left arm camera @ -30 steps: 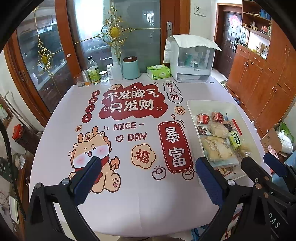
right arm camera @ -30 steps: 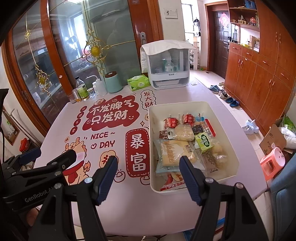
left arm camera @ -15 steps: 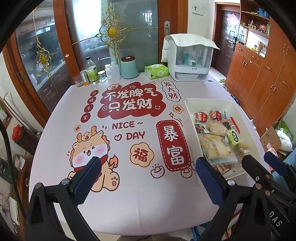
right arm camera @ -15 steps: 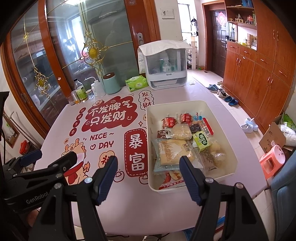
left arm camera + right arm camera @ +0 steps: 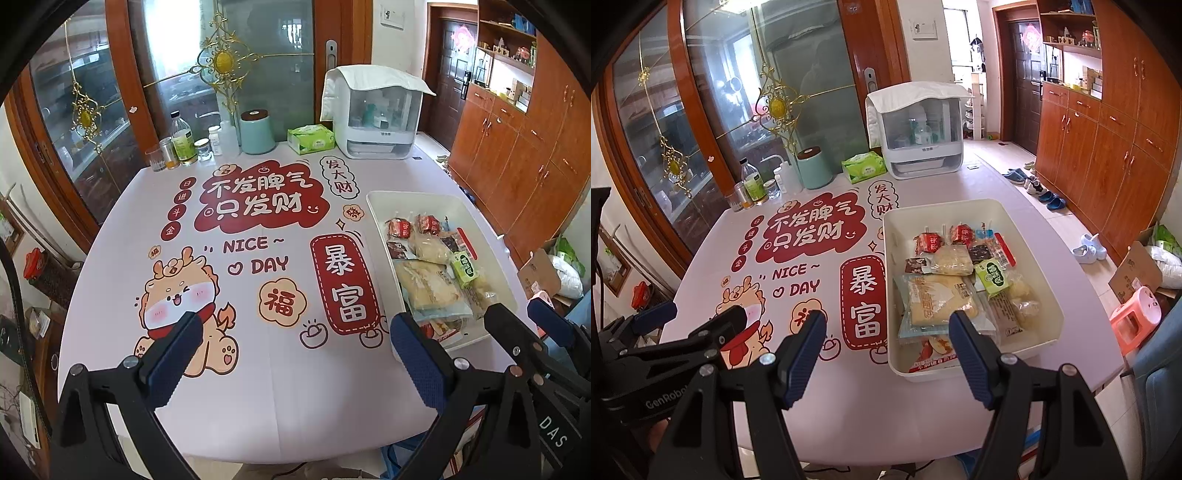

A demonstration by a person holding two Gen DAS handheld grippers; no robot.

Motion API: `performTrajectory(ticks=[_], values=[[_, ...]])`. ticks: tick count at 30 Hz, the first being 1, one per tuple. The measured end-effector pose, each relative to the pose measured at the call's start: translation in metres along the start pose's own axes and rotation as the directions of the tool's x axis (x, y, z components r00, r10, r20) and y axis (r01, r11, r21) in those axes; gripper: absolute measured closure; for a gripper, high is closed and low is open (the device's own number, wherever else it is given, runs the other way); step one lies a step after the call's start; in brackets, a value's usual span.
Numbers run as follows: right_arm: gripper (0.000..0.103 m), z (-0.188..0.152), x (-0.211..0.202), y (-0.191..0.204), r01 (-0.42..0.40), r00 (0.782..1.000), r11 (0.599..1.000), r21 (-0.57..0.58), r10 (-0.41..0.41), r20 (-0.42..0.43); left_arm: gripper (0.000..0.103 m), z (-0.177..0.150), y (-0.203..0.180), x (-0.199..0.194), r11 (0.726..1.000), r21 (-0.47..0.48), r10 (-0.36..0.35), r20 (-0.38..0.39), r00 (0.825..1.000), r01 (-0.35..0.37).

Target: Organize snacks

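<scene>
The big round desk (image 5: 923, 406) has a pale cloth with red words and a cartoon dragon. A white plastic box (image 5: 1027, 258) sits on its right side, full of snack packs. The biggest is a clear bag of yellow bread (image 5: 938, 299), with a small green packet (image 5: 993, 281) beside it. The left claw (image 5: 295, 354) and the right claw (image 5: 888, 354) hang wide apart, holding nothing, above the desk's near edge.

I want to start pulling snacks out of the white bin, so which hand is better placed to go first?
Right, probably. The right tongs are open, just short of the white bin. The left tongs hover over bare tablecloth beside it.
</scene>
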State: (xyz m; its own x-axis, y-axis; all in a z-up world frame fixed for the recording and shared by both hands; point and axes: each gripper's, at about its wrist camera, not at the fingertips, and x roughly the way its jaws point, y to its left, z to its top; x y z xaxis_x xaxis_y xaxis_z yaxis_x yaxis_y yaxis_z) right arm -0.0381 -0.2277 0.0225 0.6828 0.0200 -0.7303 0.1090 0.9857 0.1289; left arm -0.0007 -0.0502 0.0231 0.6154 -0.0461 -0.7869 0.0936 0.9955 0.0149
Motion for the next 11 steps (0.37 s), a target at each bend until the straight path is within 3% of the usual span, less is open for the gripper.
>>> performTrajectory(ticks=[11], values=[[0.033, -0.0007, -0.0005, -0.0003, -0.001, 1.000, 1.000, 0.000, 0.001, 0.001, 0.002, -0.0064, 0.0017, -0.0044, 1.000, -0.003, -0.011, -0.014, 1.000, 0.011]])
